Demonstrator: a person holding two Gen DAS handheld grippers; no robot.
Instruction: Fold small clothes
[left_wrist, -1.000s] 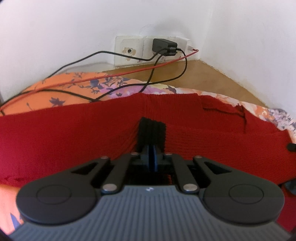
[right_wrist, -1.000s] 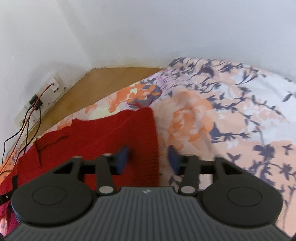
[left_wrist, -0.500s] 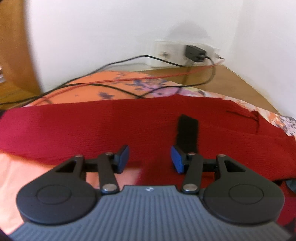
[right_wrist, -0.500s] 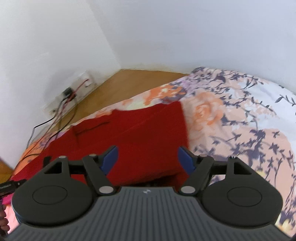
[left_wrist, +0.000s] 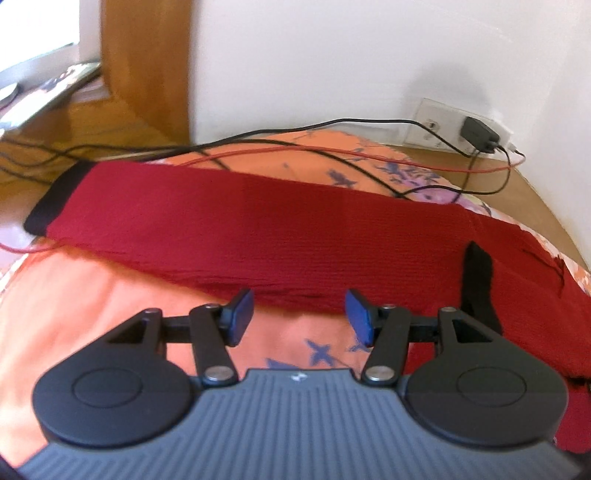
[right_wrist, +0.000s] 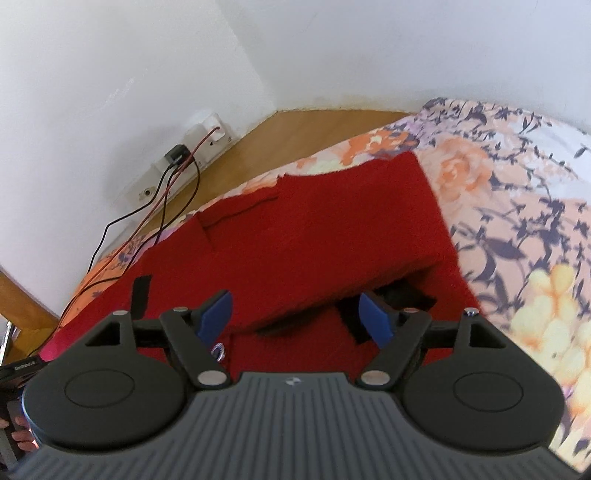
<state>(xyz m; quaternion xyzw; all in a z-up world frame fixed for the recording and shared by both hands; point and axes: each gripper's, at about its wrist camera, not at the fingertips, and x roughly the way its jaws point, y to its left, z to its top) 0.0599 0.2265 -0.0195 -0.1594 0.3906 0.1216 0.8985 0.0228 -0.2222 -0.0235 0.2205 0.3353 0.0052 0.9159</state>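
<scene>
A red knitted sweater (left_wrist: 280, 221) with black cuffs lies on a floral bedsheet (left_wrist: 110, 306). One sleeve stretches left to a black cuff (left_wrist: 51, 201); another black cuff (left_wrist: 478, 280) lies folded onto the body at right. My left gripper (left_wrist: 299, 317) is open, hovering just before the sweater's near edge with nothing between its fingers. In the right wrist view the sweater (right_wrist: 314, 229) has a folded flap with black trim (right_wrist: 399, 295) showing under it. My right gripper (right_wrist: 295, 317) is open above that fold, empty.
Black and red cables (left_wrist: 332, 151) run across the bed's far edge to a wall socket with a charger (left_wrist: 480, 134). Wooden furniture (left_wrist: 144, 66) stands at the left, white walls behind. The floral sheet (right_wrist: 517, 240) spreads to the right of the sweater.
My left gripper let go of the black cuff, opened and swung left and back. My right gripper opened wider and drew back and up from the sweater's edge.
</scene>
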